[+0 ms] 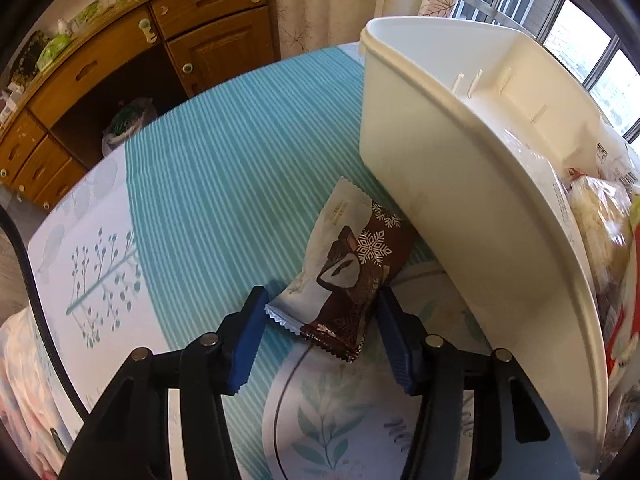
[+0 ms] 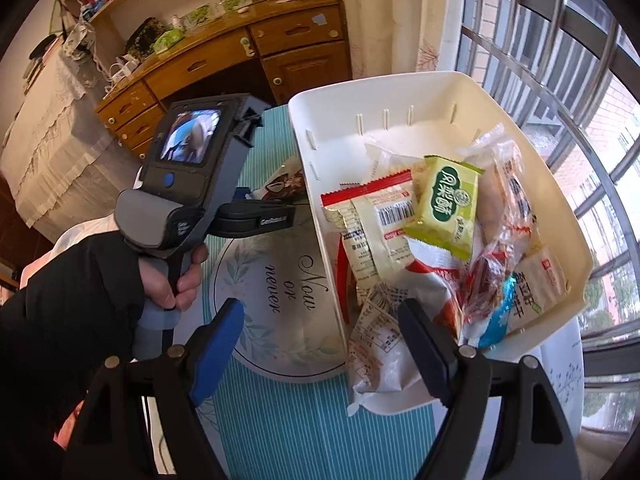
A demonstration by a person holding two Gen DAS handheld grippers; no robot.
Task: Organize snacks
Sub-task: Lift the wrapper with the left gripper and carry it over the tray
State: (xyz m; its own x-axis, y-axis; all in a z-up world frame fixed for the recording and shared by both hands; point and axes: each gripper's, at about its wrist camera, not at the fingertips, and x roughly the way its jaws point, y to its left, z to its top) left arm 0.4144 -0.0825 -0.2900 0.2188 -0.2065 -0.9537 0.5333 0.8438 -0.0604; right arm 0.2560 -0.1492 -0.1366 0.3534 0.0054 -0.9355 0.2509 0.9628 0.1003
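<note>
A brown-and-white chocolate snack packet (image 1: 348, 264) lies flat on the table against the outside wall of a white plastic bin (image 1: 424, 168). My left gripper (image 1: 320, 296) points down over the packet's near end, and its blue pads (image 1: 248, 340) touch the packet on both sides. From the right wrist view, the left gripper (image 2: 260, 204) is held by a gloved hand (image 2: 168, 280), with the packet (image 2: 286, 184) at its tips. The bin (image 2: 400, 84) holds several wrapped snacks, a green packet (image 2: 448, 204) on top. My right gripper (image 2: 322, 308) hangs open above the bin's near corner, holding nothing.
The round table wears a teal striped cloth (image 1: 224, 152) with a printed leaf medallion (image 2: 276, 280). A wooden desk with drawers (image 1: 120, 60) stands beyond the table. A barred window (image 2: 560, 60) and a curtain lie behind the bin.
</note>
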